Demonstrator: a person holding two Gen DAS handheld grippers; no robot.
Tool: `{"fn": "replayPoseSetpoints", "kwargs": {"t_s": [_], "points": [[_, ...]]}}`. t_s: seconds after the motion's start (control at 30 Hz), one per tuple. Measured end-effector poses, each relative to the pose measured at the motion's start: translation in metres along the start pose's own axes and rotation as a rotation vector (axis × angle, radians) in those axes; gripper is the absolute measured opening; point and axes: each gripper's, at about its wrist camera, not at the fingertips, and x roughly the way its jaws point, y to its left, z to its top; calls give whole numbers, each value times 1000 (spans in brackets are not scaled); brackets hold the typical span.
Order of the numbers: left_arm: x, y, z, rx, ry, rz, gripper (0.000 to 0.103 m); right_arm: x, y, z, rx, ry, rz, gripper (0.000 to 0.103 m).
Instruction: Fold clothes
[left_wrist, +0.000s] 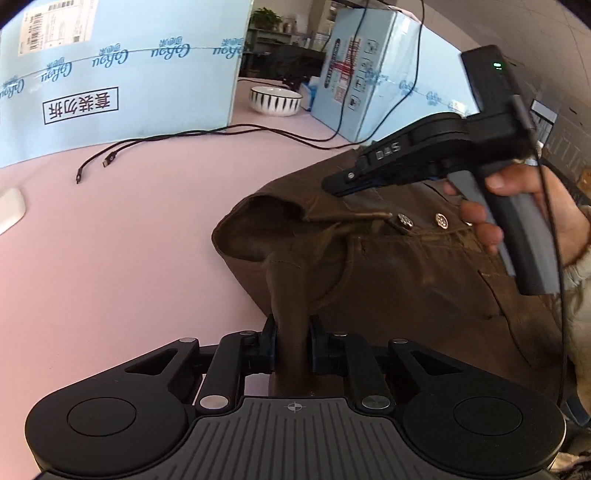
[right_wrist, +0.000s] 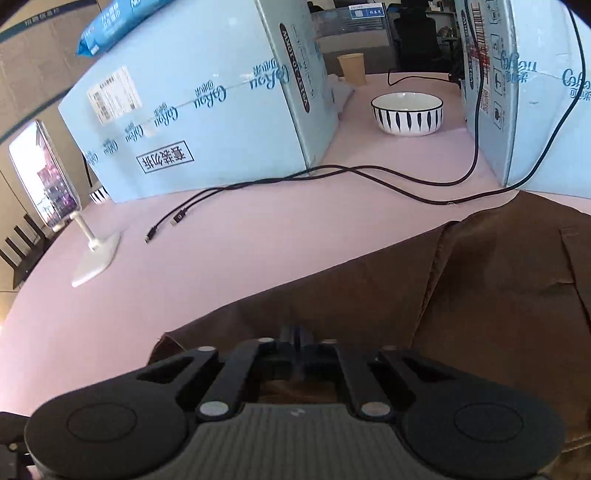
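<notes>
A brown garment (left_wrist: 388, 266) with metal snap buttons (left_wrist: 404, 221) lies on the pink table (left_wrist: 129, 240). My left gripper (left_wrist: 291, 332) is shut on a raised fold of its near-left edge, and the cloth stands up between the pads. In the left wrist view my right gripper (left_wrist: 334, 182), held by a hand (left_wrist: 517, 206), hovers over the garment's far side with its fingers together. In the right wrist view the right gripper (right_wrist: 295, 341) is shut just above the garment (right_wrist: 498, 277). I see no cloth pinched in it.
Two large blue boxes (right_wrist: 203, 110) (right_wrist: 535, 92) stand at the back with a striped bowl (right_wrist: 406, 110) and a paper cup (right_wrist: 352, 68) between them. Black cables (right_wrist: 258, 184) cross the table. A phone on a white stand (right_wrist: 44, 173) is at the left.
</notes>
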Motion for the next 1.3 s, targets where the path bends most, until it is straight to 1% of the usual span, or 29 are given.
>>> {"fn": "replayPoseSetpoints", "kwargs": {"t_s": [0.13, 0.17, 0.2, 0.23, 0.27, 0.3, 0.33, 0.37, 0.4, 0.43, 0.47, 0.5, 0.53, 0.57, 0.6, 0.67, 0.73, 0.8, 0.83, 0.87, 0.93, 1.0, 1.03, 1.07, 1.13, 1.23, 1.27, 1.3], "points": [[-20, 11, -10, -41, 31, -70, 14, -29, 12, 0, -77, -117, 41, 0], [-25, 13, -13, -46, 38, -80, 16, -41, 16, 4, -98, -163, 61, 0], [-31, 16, -17, -48, 44, -88, 21, -54, 22, 9, -132, -228, 64, 0], [-34, 17, -19, -51, 49, -88, 26, -60, 27, 14, -149, -266, 54, 0], [-37, 20, -20, -59, 57, -83, 39, -66, 31, 19, -165, -302, 43, 0], [-43, 25, -19, -87, 56, -82, 55, -69, 34, 25, -155, -336, 35, 0], [-45, 28, -19, -103, 50, -83, 64, -68, 35, 33, -127, -349, 36, 1], [-53, 33, -16, -137, 20, -82, 75, -65, 34, 38, -100, -346, 46, 7], [-61, 39, -14, -174, -13, -80, 83, -61, 29, 42, -56, -322, 70, 13], [-69, 44, -11, -196, -48, -72, 87, -57, 23, 47, -11, -297, 95, 18], [-78, 48, -8, -206, -83, -48, 96, -50, 14, 50, 38, -245, 144, 30], [-87, 52, -5, -207, -116, -14, 102, -45, -1, 49, 100, -185, 206, 42], [-92, 53, -4, -207, -135, 7, 103, -43, -13, 46, 140, -150, 240, 45], [-97, 55, -2, -212, -156, 26, 103, -44, -21, 42, 165, -130, 254, 47], [-100, 58, -1, -231, -174, 19, 103, -48, -35, 35, 197, -110, 260, 48], [-96, 62, 4, -272, -194, -63, 103, -59, -60, 18, 248, -108, 247, 51], [-83, 67, 6, -358, -228, -268, 103, -70, -76, 5, 268, -116, 226, 54], [-74, 66, 9, -432, -292, -360, 103, -84, -96, -15, 263, -130, 182, 58], [-72, 63, 9, -456, -326, -376, 103, -88, -101, -21, 259, -137, 167, 59], [-68, 54, 12, -489, -406, -353, 103, -93, -108, -31, 247, -146, 148, 60], [-61, 43, 18, -506, -439, -307, 103, -103, -121, -49, 233, -163, 122, 61], [-47, 33, 30, -482, -387, -296, 103, -112, -135, -65, 244, -172, 115, 62], [-35, 24, 37, -459, -310, -256, 103, -114, -140, -68, 250, -173, 118, 62], [-31, 21, 40, -444, -274, -226, 103, -118, -145, -74, 259, -178, 124, 63], [-17, 5, 46, -368, -200, -115, 103, -125, -151, -86, 270, -203, 137, 64], [2, -15, 53, -300, -104, 72, 103, -136, -155, -100, 281, -248, 166, 68], [8, -20, 56, -292, -65, 135, 103, -140, -155, -105, 289, -260, 182, 69], [14, -23, 60, -290, -26, 170, 103, -144, -156, -109, 297, -269, 199, 69]]}}
